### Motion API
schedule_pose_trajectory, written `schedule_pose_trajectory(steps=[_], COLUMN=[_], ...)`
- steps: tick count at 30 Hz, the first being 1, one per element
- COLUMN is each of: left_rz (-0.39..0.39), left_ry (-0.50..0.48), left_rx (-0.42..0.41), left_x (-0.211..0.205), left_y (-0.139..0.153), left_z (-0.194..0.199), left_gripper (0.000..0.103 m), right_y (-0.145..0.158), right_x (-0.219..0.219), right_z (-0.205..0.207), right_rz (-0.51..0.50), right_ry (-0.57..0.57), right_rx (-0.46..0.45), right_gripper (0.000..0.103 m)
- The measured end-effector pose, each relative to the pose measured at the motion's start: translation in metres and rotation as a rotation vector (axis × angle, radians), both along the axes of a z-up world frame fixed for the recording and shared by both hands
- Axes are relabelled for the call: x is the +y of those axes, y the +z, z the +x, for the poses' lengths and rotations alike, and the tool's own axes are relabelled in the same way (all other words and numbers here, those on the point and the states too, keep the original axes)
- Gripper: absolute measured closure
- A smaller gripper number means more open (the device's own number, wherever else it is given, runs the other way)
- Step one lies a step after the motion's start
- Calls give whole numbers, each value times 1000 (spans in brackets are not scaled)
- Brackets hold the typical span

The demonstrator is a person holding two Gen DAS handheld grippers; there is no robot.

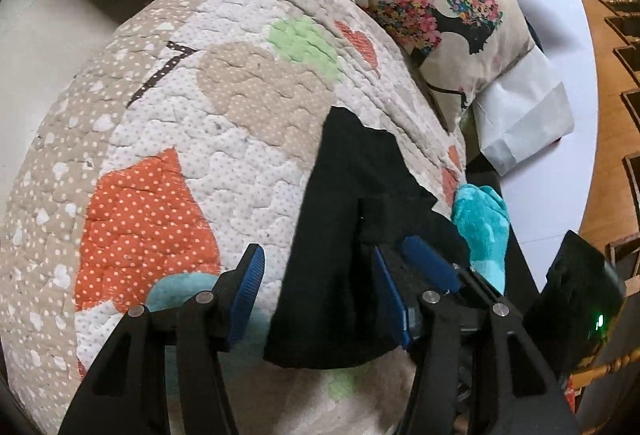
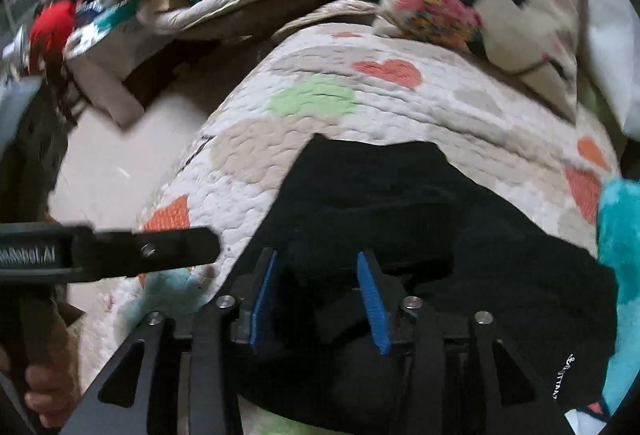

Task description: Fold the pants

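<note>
Both claws, left (image 1: 320, 295) and right (image 2: 316, 299), gape, unclamped, over limp black pants (image 2: 400, 219); best pinched at a hem.

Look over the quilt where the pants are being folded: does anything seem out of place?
Yes. A fluffy turquoise cloth lies bunched at the quilt's edge, touching the black pants. The floral cushion sits tilted at the far end.

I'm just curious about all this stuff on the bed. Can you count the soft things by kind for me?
Black pants: 1
Patchwork quilt: 1
Printed pillow: 1
Turquoise plush cloth: 1
Total: 4
</note>
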State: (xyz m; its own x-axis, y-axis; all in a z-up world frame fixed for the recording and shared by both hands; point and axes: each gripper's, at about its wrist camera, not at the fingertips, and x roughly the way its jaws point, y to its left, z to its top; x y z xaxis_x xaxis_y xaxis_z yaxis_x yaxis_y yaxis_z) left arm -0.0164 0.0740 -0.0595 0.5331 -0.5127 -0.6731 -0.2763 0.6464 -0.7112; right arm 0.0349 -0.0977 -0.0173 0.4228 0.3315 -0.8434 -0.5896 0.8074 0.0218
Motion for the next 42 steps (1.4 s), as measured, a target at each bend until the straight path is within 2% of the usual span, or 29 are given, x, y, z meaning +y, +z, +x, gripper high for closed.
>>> schedule_pose_trajectory(steps=[1,2,3,8,10,14,17,20,24,25,26,28,29,30,32,34,38,39,40,42], left_rz=[7,21,30,7,8,37,42,30,66,82,100,113,108,99,90,104,52,51,53,64], left_ry=[1,4,8,8,-8,-53,-75,-93,-131,-141,-154,-172,-179,-185,-185,-174,-142,-139,-135,-125], left_rx=[1,3,4,19,19,16,22,22,6,2,-3,-11,-12,-8,12,36,70,74,77,78], left_x=[0,1,3,3,-2,-17,-23,-26,-39,-43,-47,-53,-55,-57,-58,-57,-46,-46,-45,-44], left_y=[0,-1,-1,-6,-6,-7,-10,-14,-14,-14,-14,-13,-14,-16,-21,-25,-28,-28,-27,-22], left_z=[0,-1,-2,-2,-2,-3,-3,-2,3,3,2,0,-1,-2,-3,-2,-4,-5,-5,-6], left_gripper=[49,49,49,49,49,49,49,49,49,49,49,49,49,49,71,83,90,90,91,91], right_y=[-7,-11,-14,-3,-1,-13,-21,-18,16,25,34,43,45,44,36,24,-13,-22,-27,-37], right_x=[7,8,6,-48,-73,-128,-160,-177,-152,-137,-116,-73,-53,-38,3,30,65,73,77,83], right_z=[0,3,5,9,9,5,1,-3,6,12,21,40,49,55,76,88,108,111,114,111], right_rz=[-19,-30,-29,32,58,93,86,130,166,172,176,178,167,152,77,7,-80,-117,-146,-195], right_ry=[-11,-36,-67,-254,-304,-435,-555,-612,-513,-454,-373,-222,-167,-135,-63,-38,-47,-48,-50,-48], right_rx=[6,18,34,46,78,163,184,198,110,101,106,148,163,172,211,240,340,345,339,326], right_gripper=[60,71,95,95,94,92,89,89,88,84,78,46,44,44,44,44,44,50,81,87])
